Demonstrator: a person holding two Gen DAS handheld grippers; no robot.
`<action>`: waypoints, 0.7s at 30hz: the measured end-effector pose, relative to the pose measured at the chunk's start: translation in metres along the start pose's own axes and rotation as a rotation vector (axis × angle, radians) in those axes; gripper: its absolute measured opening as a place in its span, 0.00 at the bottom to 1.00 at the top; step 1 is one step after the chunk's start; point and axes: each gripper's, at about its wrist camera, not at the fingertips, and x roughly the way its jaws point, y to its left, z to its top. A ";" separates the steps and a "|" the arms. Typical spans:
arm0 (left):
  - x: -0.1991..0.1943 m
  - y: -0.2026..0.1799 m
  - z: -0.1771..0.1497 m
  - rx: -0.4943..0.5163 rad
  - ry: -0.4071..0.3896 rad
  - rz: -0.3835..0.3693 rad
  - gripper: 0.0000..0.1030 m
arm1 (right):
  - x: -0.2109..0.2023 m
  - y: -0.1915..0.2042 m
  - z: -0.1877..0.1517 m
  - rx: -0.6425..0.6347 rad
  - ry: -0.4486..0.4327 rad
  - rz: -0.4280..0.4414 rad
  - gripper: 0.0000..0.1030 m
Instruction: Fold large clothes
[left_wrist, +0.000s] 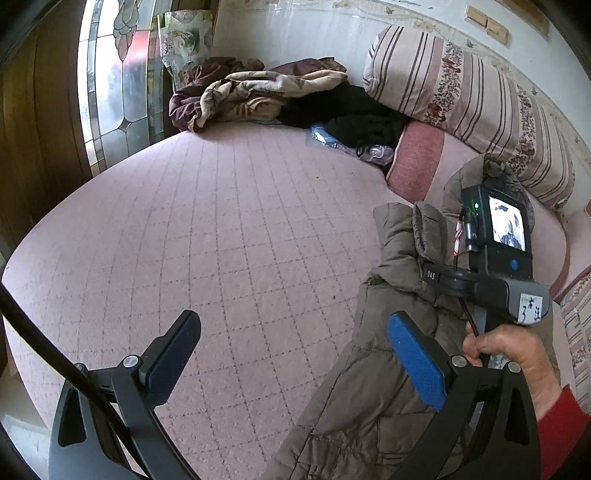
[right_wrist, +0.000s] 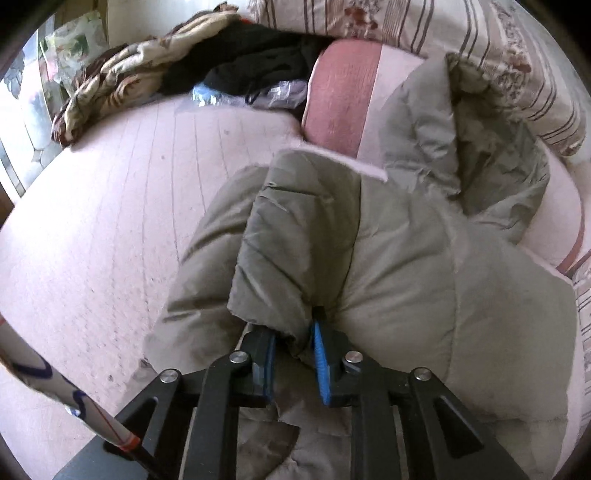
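My right gripper (right_wrist: 291, 350) has its jaws clamped on a sleeve of the padded jacket (right_wrist: 399, 266), lower centre of frame, on the bed (right_wrist: 110, 184). My left gripper (left_wrist: 295, 354) is wide, empty. I judge the jacket soft, bulky, slippery: grip at seams.

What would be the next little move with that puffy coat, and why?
Probably carry the pinched sleeve across onto the coat's body. The right gripper is shut on the sleeve of the khaki coat, lifted above it, while the left gripper hangs open over the pink bed, holding nothing.
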 end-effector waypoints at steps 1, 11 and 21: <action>0.001 -0.001 0.000 0.003 0.002 0.000 0.99 | -0.002 0.001 -0.001 -0.016 -0.008 -0.012 0.24; 0.008 -0.007 -0.017 0.059 0.033 0.053 0.99 | -0.124 -0.056 -0.056 0.061 -0.118 0.007 0.60; 0.009 -0.018 -0.067 0.183 0.039 0.113 0.99 | -0.226 -0.206 -0.259 0.278 -0.007 -0.380 0.65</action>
